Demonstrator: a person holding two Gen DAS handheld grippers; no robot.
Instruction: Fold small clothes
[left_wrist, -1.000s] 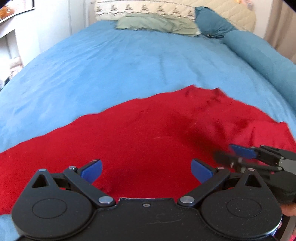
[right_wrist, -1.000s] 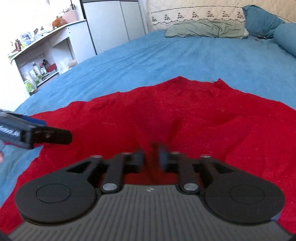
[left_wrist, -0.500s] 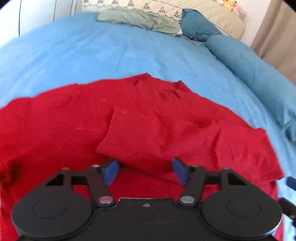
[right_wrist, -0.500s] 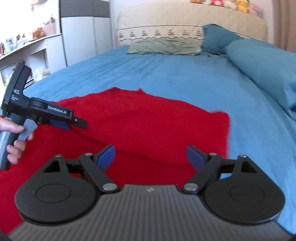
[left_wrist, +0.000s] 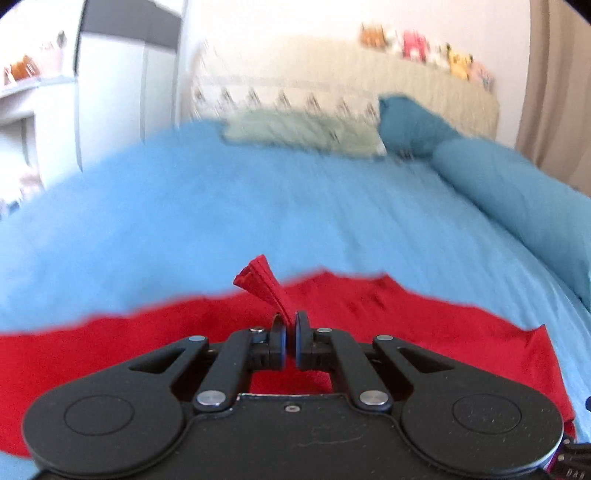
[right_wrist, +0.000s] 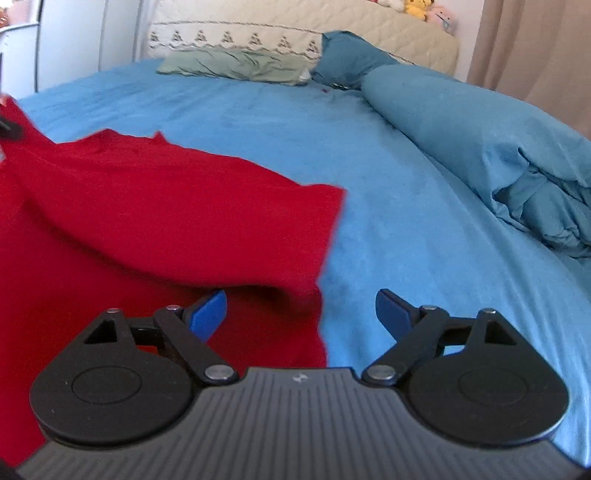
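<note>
**A:** Start close in. What are the two tools doing?

**B:** The left gripper (left_wrist: 289, 334) has its pads pressed almost together on a pinch of the red garment (left_wrist: 424, 332); a small hemmed tip of the cloth sticks up beyond the pads. The right gripper (right_wrist: 301, 314) is spread wide with nothing between its blue pads (right_wrist: 208, 314); it hovers over the garment's right-hand edge, one pad above red cloth and the other above bare bed sheet (right_wrist: 406, 206).

**A:** And the garment itself?

**B:** It lies on the near part of the bed, towards the foot edge, with a broad stretch of bare sheet beyond it. In the right wrist view one layer of red already lies doubled over another, its lower border raised in a soft roll just ahead of the left-hand pad, so I judge a first fold has at least been started. The upper part rises towards the left side of that view, which fits the left gripper lifting it.

**A:** So how much remains?

**B:** Most of it, I think. The cloth is loose and uneven, not a tidy packet, and the lifted part has yet to be laid down and squared. The left view is blurred, so finer detail is lost.

**A:** Farther off?

**B:** A green pillow (right_wrist: 236, 66) and a teal pillow (right_wrist: 347, 55) at the head edge, and a rolled blue duvet (right_wrist: 480, 140) along the right edge, all well apart from the garment.
</note>
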